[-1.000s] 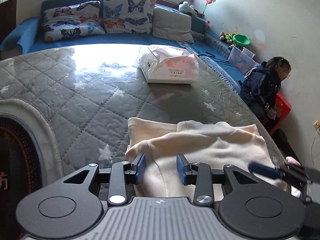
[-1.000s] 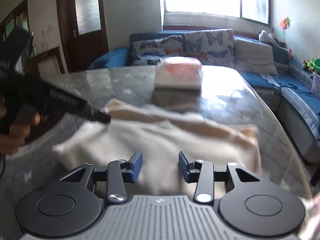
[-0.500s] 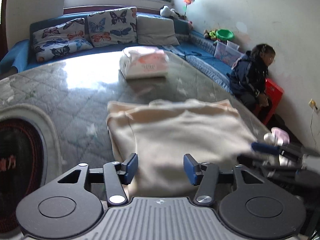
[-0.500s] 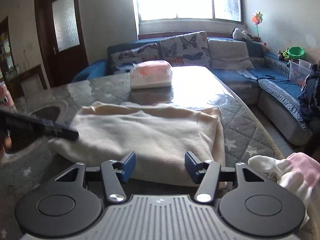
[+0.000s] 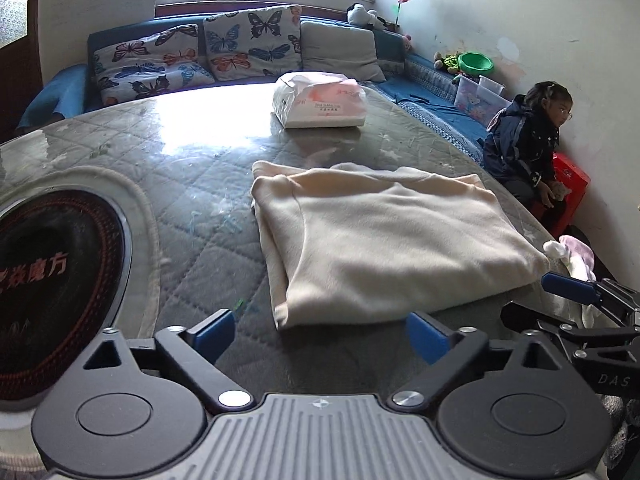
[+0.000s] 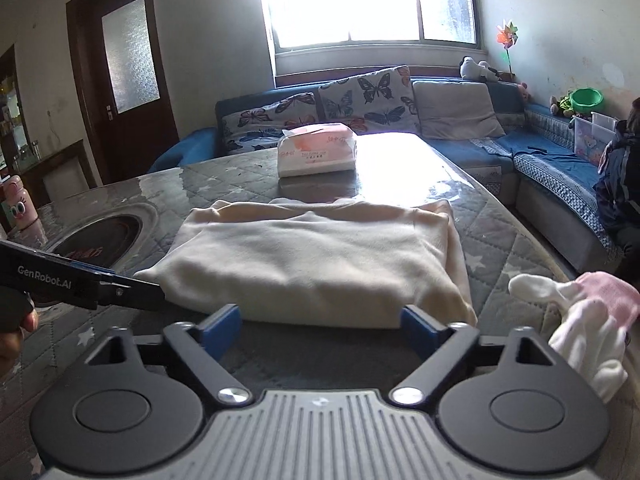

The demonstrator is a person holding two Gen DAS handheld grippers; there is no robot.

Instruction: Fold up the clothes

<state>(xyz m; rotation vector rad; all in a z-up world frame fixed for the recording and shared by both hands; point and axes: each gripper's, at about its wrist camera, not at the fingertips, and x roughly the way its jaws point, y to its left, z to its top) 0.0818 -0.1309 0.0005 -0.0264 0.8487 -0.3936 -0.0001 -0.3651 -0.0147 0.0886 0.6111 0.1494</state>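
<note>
A cream garment [image 5: 384,240] lies folded into a flat rectangle on the quilted grey table [image 5: 192,184]; it also shows in the right wrist view [image 6: 312,264]. My left gripper [image 5: 320,336] is open and empty, just short of the garment's near edge. My right gripper [image 6: 320,330] is open and empty at the near edge too. A small white and pink garment [image 6: 588,320] lies at the table's right edge, to the right of the right gripper; the left wrist view shows it too [image 5: 572,252].
A pack of tissues [image 5: 320,100] sits at the far side of the table. A round black cooktop [image 5: 52,280] is set in the table at the left. A blue sofa [image 6: 552,160] runs behind and to the right. A child [image 5: 528,148] sits by the right wall.
Both grippers have pulled back from the garment toward the near edge and their jaws have opened wider. The garment now lies flat and still.
</note>
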